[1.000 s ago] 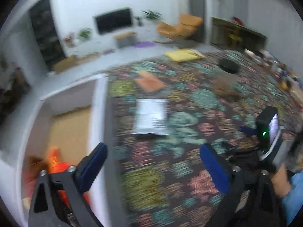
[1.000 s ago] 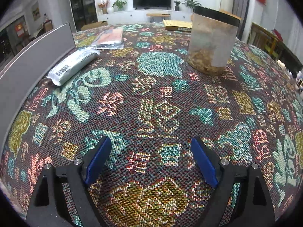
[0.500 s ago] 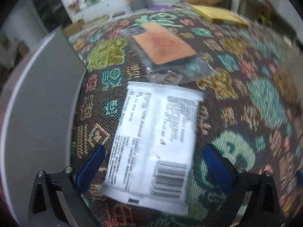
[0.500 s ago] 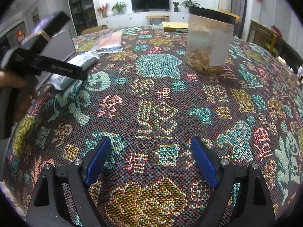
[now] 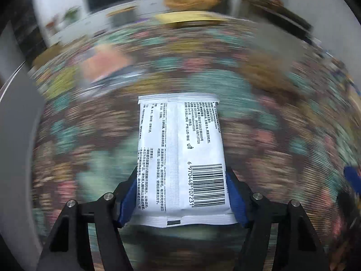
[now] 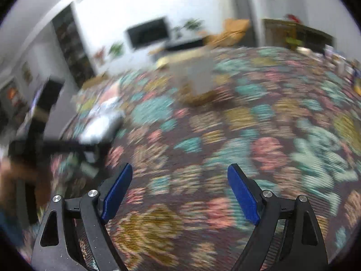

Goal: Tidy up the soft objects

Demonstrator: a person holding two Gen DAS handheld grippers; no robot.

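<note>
White wipes packet [image 5: 180, 158], one, clamped in left tool [image 5: 181, 199].

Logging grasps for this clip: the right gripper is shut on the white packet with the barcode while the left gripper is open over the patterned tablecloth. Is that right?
The sides are swapped. The left wrist view shows the left gripper shut on the white packet, jaws pressing its two edges. The right wrist view shows the right gripper open and holding nothing, over the patterned tablecloth.
</note>
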